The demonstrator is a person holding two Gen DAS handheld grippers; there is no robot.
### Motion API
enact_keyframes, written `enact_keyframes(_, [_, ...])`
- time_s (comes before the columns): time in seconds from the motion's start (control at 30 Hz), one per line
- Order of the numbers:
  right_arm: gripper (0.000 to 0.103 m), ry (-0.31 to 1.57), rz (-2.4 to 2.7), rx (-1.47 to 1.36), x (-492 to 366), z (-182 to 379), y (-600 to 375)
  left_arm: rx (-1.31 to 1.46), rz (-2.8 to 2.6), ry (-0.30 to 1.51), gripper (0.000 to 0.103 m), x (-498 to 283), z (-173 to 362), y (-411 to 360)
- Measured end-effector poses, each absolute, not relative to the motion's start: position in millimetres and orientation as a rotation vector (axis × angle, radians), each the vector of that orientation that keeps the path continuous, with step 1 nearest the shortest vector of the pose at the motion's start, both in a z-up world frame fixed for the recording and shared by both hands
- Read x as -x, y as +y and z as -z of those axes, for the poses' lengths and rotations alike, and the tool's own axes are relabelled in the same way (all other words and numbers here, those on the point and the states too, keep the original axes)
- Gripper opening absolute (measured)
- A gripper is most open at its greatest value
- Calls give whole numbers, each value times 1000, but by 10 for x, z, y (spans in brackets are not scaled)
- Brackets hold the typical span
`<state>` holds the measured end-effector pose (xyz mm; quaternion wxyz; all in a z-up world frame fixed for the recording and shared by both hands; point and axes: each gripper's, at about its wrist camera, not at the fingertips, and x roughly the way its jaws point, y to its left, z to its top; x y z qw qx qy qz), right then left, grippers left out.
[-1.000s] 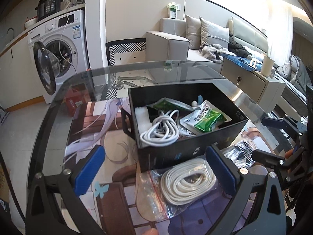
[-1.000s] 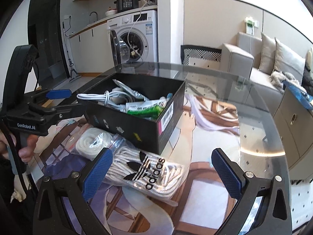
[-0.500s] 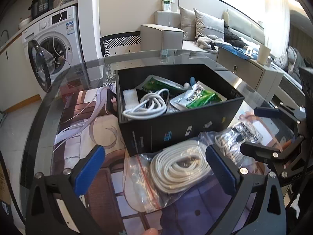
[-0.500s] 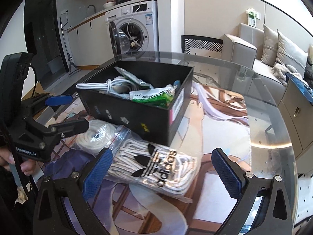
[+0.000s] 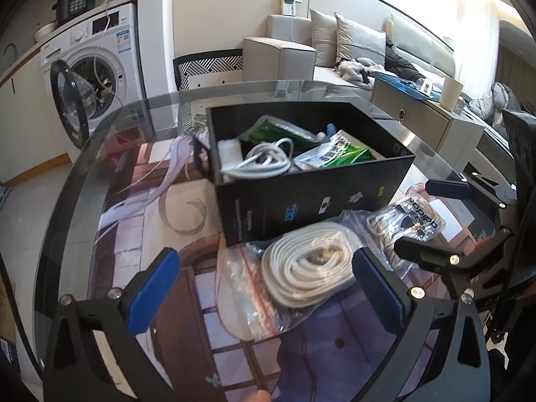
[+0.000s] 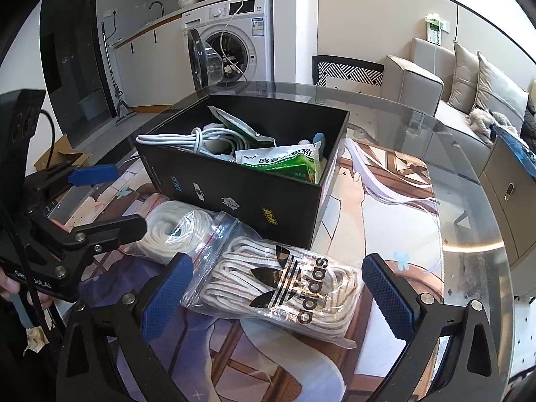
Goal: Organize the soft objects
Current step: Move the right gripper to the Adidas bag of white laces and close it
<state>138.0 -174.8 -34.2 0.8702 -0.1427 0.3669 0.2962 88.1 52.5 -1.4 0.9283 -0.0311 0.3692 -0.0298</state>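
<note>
Two bagged bundles lie on the glass desk (image 6: pixel 469 221) just in front of the black box (image 6: pixel 268 201): a zip bag of white cord (image 5: pixel 301 264) between your left tongs (image 5: pixel 264 288), and an adidas-printed bag of laces (image 6: pixel 284 284) between your right tongs (image 6: pixel 278 288). Both tongs are spread wide and grasp nothing. The two bags overlap at their edges, so take one at a time. The lace bag looks the easier pick: lower the right tongs until the pads straddle the thick middle of the bundle, not the slack plastic rim, which would likely slip. Close firmly, lift clear of the box wall, and set it on top of the cable (image 6: pixel 187 139) and green packets (image 6: pixel 281 164) already inside.
</note>
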Motion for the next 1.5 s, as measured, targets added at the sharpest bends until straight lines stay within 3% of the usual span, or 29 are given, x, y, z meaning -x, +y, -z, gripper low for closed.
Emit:
enact_keyframes(0.7, [102, 823, -569, 410, -1378, 553, -1611, 79, 55, 763, 103, -817, -2, 664])
enact_keyframes(1.23, [103, 803, -605, 360, -1456, 385, -1897, 69, 72, 783, 103, -845, 37, 579])
enact_keyframes(1.5, [103, 819, -737, 474, -1522, 417, -1819, 67, 66, 781, 103, -849, 29, 607])
